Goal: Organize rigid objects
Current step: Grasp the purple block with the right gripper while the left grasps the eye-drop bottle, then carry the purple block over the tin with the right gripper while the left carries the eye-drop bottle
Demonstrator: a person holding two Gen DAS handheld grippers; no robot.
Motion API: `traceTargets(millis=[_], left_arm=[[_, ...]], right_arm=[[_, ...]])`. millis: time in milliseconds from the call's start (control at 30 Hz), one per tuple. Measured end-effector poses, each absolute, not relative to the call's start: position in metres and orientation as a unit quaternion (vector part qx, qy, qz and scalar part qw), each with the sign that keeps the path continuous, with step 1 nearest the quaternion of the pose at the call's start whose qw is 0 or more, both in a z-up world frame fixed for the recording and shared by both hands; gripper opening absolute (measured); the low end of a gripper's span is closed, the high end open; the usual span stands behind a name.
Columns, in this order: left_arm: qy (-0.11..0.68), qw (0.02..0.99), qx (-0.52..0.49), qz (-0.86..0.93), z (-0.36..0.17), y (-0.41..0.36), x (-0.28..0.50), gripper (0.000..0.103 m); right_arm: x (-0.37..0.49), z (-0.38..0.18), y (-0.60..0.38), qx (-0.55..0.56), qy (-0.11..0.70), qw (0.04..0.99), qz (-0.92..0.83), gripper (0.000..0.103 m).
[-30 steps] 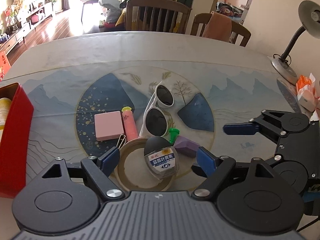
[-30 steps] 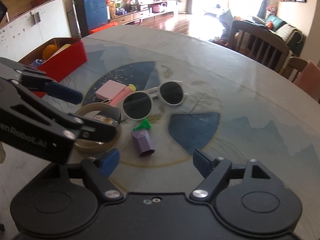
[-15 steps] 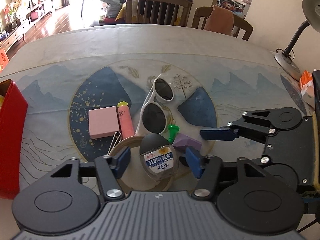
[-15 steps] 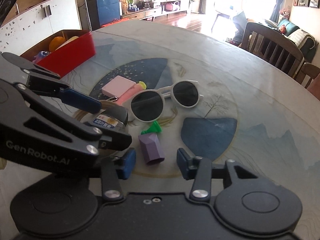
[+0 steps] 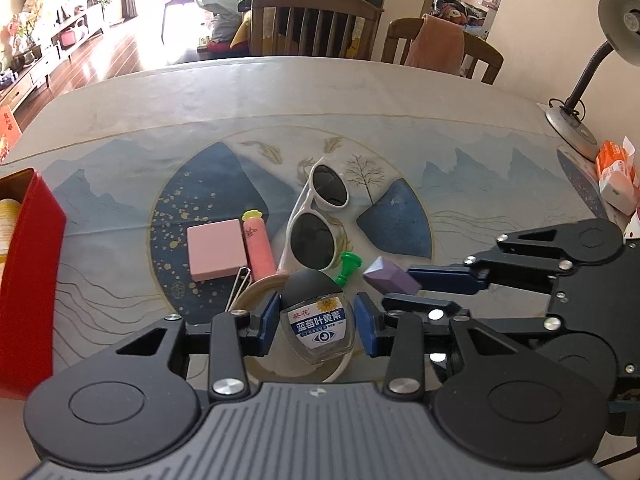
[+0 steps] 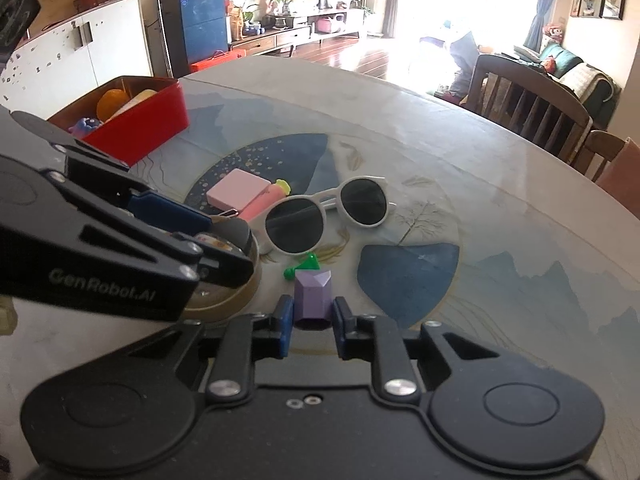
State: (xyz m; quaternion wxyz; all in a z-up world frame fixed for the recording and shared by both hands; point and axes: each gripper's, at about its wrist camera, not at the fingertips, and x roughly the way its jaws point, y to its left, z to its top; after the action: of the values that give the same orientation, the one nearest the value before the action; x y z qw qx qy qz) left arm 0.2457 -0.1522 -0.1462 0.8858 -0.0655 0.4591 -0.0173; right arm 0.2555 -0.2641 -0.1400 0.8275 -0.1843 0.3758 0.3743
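My left gripper [image 5: 316,322] is shut on a small clear bottle with a black cap [image 5: 316,316] that lies inside a roll of tape [image 5: 256,292]. My right gripper [image 6: 310,318] is shut on a purple faceted block [image 6: 312,294]; it also shows in the left wrist view [image 5: 390,278]. White sunglasses [image 5: 316,220], a green pin [image 5: 347,266], a pink box [image 5: 216,254] and a pink tube [image 5: 258,246] lie on the table mat. A red bin [image 6: 136,128] with several items stands at the left.
A desk lamp [image 5: 580,92] and tissue packs [image 5: 616,176] stand at the table's right edge. Wooden chairs [image 5: 316,26] line the far side. A binder clip [image 5: 240,286] lies by the tape roll.
Both grippers moved in and closed: the left onto the bottle, the right onto the purple block.
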Motion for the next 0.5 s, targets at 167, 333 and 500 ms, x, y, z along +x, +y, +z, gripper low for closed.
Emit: traceTargets(millis=[167, 333, 500], left_arm=[[0.457, 0.887, -0.068, -0.014, -0.135, -0.145, 0.236, 0.04], [0.447, 0.891, -0.073, -0.013, -0.121, -0.134, 0.224, 0.04], [0.437, 0.896, -0.081, -0.011, -0.107, -0.119, 0.212, 0.04]], right_arm=[[0.246, -0.123, -0.268, -0.177, 0.376, 0.833, 0.364, 0.02], [0.233, -0.103, -0.265, -0.174, 0.369, 0.839, 0.361, 0.02], [0.221, -0.083, -0.255, -0.169, 0.36, 0.844, 0.361, 0.02]])
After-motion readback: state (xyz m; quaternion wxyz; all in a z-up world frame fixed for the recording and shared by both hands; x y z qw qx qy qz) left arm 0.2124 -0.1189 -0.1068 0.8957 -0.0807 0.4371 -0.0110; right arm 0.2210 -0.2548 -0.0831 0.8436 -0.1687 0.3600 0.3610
